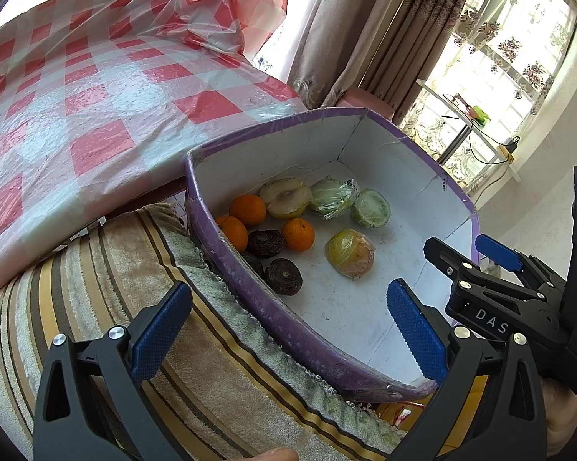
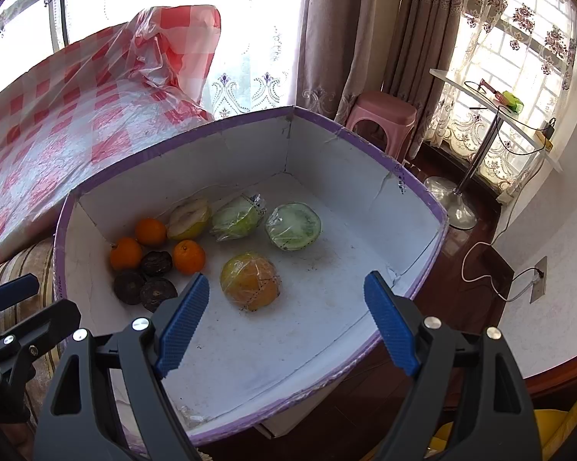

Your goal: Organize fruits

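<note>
Only legible txt — "DAS" in white on the right claw body — nothing else readable.

The box looks like matt white cardboard inside, creased and a little dirty, with a purple wrinkled glossy film on its rim. Four cut fruits are wrapped in shiny clear plastic film, for example the orange-yellow one. The three dark fruits have rough, wrinkled skin. The checked tablecloth in the upper left is glossy thin plastic. The striped towel is soft, fuzzy cloth. The gripper pads are blue textured rubber on matt black plastic.
</note>
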Motion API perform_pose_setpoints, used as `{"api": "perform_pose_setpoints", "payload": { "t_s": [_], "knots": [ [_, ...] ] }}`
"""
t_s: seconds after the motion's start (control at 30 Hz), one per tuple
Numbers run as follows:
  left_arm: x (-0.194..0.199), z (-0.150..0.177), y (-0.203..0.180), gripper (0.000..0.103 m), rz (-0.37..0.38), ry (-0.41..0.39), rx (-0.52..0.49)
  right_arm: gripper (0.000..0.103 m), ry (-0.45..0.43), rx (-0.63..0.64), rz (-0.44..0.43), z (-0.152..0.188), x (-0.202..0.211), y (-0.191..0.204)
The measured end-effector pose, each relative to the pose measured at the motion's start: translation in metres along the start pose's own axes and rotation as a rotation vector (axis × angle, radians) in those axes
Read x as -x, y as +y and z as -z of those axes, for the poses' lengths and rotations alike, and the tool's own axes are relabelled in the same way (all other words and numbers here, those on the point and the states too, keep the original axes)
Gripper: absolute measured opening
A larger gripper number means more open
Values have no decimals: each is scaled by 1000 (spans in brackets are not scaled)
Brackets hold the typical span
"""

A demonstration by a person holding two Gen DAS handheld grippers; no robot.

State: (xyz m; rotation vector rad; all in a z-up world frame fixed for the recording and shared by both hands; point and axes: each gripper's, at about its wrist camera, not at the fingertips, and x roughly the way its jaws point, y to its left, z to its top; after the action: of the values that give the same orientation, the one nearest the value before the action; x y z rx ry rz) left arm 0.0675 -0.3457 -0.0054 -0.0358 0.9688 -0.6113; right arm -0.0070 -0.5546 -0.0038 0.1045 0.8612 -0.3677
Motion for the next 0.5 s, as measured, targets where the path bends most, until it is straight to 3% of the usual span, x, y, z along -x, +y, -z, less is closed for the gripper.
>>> {"api": "perform_pose_setpoints", "payload": {
  "t_s": [0.5],
  "knots": [
    [0, 0, 0, 99, 1, 0, 0, 83, 1, -1, 1, 0, 0, -1]
  ]
}}
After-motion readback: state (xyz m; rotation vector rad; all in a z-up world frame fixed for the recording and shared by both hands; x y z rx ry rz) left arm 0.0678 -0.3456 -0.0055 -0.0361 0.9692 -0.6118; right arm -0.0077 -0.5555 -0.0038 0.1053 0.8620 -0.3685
